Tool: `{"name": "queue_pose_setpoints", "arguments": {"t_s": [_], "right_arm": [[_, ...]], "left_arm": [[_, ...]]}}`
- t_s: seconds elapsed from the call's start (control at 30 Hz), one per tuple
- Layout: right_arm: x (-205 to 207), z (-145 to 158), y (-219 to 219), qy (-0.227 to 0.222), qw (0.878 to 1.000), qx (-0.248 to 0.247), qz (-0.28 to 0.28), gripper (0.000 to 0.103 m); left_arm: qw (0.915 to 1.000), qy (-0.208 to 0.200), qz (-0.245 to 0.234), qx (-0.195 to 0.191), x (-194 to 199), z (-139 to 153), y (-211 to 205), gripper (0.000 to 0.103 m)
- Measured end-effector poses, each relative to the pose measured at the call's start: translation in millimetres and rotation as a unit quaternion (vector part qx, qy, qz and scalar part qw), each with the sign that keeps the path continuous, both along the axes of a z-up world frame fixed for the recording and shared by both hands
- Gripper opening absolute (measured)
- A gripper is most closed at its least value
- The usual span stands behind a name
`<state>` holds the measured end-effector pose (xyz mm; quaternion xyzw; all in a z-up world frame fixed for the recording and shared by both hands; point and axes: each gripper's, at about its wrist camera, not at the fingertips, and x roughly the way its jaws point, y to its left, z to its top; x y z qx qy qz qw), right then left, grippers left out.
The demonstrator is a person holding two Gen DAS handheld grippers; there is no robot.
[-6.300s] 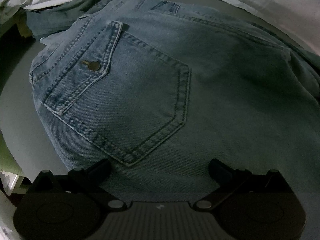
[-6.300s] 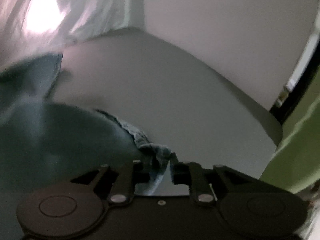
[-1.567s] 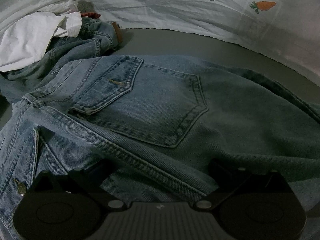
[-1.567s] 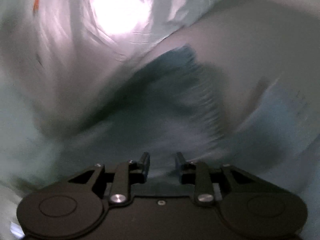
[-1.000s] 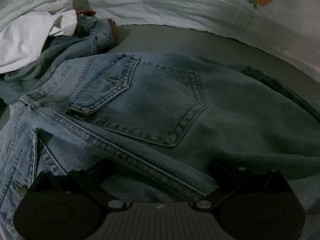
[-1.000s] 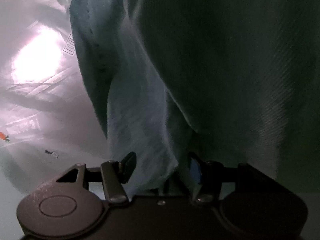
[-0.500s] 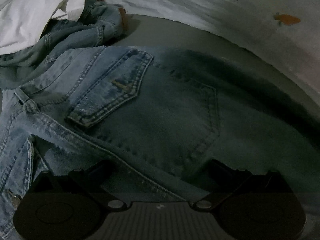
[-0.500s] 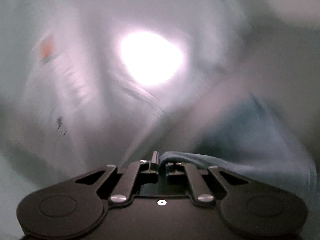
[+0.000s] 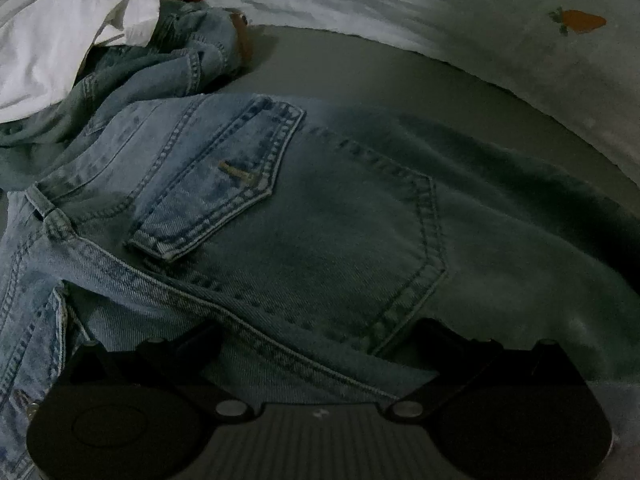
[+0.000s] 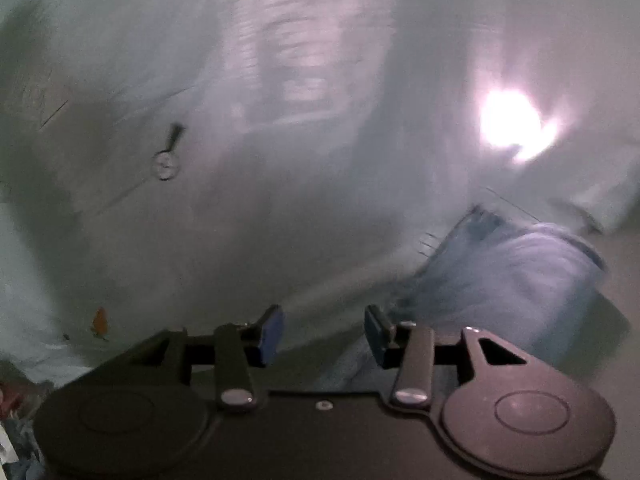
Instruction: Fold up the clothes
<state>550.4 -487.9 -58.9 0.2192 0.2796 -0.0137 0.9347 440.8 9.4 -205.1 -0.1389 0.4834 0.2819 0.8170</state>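
Pinning, left wrist: left gripper (image 9: 316, 332), jaws wide and clasping nothing, presses the faded blue denim jeans (image 9: 320, 216) near their back pocket to anchor the fold | right wrist: right gripper (image 10: 324, 334), jaws just opened, half-spread, empty; jeans' blurred leg just right.

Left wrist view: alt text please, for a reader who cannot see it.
Faded blue denim jeans lie seat-up on a grey surface, one back pocket's flap lifted, the left claw spread wide just above them. Behind lie crumpled white cloth, more denim, and a carrot-print sheet.
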Motion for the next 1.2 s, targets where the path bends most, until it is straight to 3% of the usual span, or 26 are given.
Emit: {"name": "queue_pose_setpoints", "arguments": {"t_s": [0.2, 0.33, 0.53, 0.67, 0.73, 0.77, 0.8, 0.83, 0.93, 1.13, 1.2], "right_arm": [[-32.1, -44.1, -76.8, 0.072, 0.989, 0.031, -0.122, 0.048], [-46.9, -74.2, -117.9, 0.085, 0.979, 0.058, -0.176, 0.048], [-40.7, -104.9, -141.4, 0.068, 0.966, 0.138, -0.21, 0.049], [-18.8, -113.5, -131.4, 0.089, 0.969, 0.137, -0.183, 0.049], [-10.6, -114.2, -122.4, 0.098, 0.973, 0.113, -0.176, 0.046], [-7.5, -113.7, -118.6, 0.101, 0.975, 0.102, -0.171, 0.039], [-7.3, -111.5, -117.5, 0.098, 0.977, 0.099, -0.162, 0.019], [-8.8, -110.5, -119.4, 0.091, 0.977, 0.113, -0.156, 0.007], [-22.0, -98.8, -126.5, 0.068, 0.975, 0.134, -0.162, 0.005], [-91.4, -11.2, -115.2, 0.021, 0.985, 0.009, -0.174, 0.004], [-116.9, 2.6, -111.7, 0.036, 0.984, -0.023, -0.175, 0.005]], "left_arm": [[0.9998, 0.016, 0.007, -0.011, 5.0, 0.7, 4.1, 0.103], [0.9998, 0.015, 0.009, -0.009, 5.3, -0.1, 4.3, 0.103], [0.9997, 0.014, 0.021, -0.005, 7.3, -0.8, 3.4, 0.103], [0.9995, 0.013, 0.029, -0.004, 8.8, -0.9, 2.3, 0.103], [0.9994, 0.013, 0.031, -0.004, 9.2, -0.9, 2.6, 0.103], [0.9994, 0.012, 0.031, -0.004, 8.8, -1.0, 2.2, 0.103], [0.9994, 0.012, 0.032, -0.003, 8.4, -1.1, 1.9, 0.103], [0.9994, 0.011, 0.031, -0.002, 8.0, -0.9, 1.1, 0.103], [0.9995, 0.013, 0.028, -0.004, 8.3, -0.5, 2.2, 0.103], [0.9995, 0.019, 0.024, -0.011, 9.7, 0.0, 6.0, 0.103], [0.9995, 0.017, 0.025, -0.01, 8.3, -0.4, 6.3, 0.103]]}}
